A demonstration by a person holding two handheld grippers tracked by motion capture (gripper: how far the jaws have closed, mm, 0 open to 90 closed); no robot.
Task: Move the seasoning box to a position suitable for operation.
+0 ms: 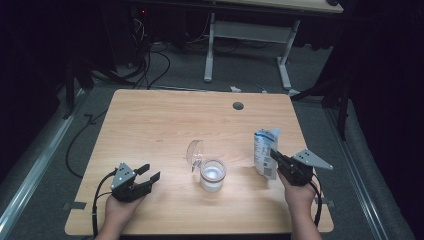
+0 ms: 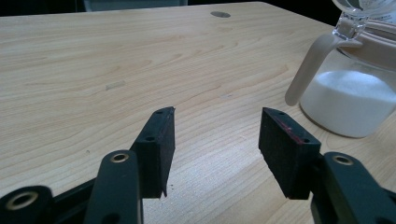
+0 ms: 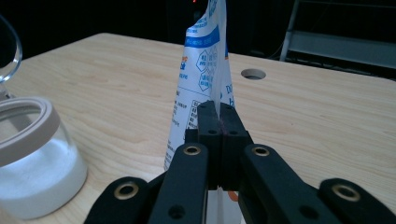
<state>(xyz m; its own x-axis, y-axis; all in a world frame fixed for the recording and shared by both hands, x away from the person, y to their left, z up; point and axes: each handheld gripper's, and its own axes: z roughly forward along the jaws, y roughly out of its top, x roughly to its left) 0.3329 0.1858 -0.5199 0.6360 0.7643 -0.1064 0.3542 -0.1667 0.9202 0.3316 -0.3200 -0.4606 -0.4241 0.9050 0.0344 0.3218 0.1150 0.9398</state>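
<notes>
Table [image 1: 165, 125]: a pale wooden top; a round cable hole [image 1: 238, 106] sits near its far edge, right of the middle.
Bag [image 1: 264, 151]: a white and blue printed bag stands upright near the right edge of the table, towards the near side. It is pinched along its near edge.
Jar [image 1: 212, 174]: a clear glass jar with white powder in its lower part stands near the middle of the near half of the table, left of the bag and apart from it. Its hinged clear lid [image 1: 194, 152] is tipped up and open on the jar's far left side.
Right gripper [image 1: 278, 161]: near the right edge; jaws pressed together on the bag, the thin edge caught between the pads.
Left gripper [image 1: 150, 172]: near the near left corner, low over the table, pointing towards the jar; jaws spread wide with nothing between them.
</notes>
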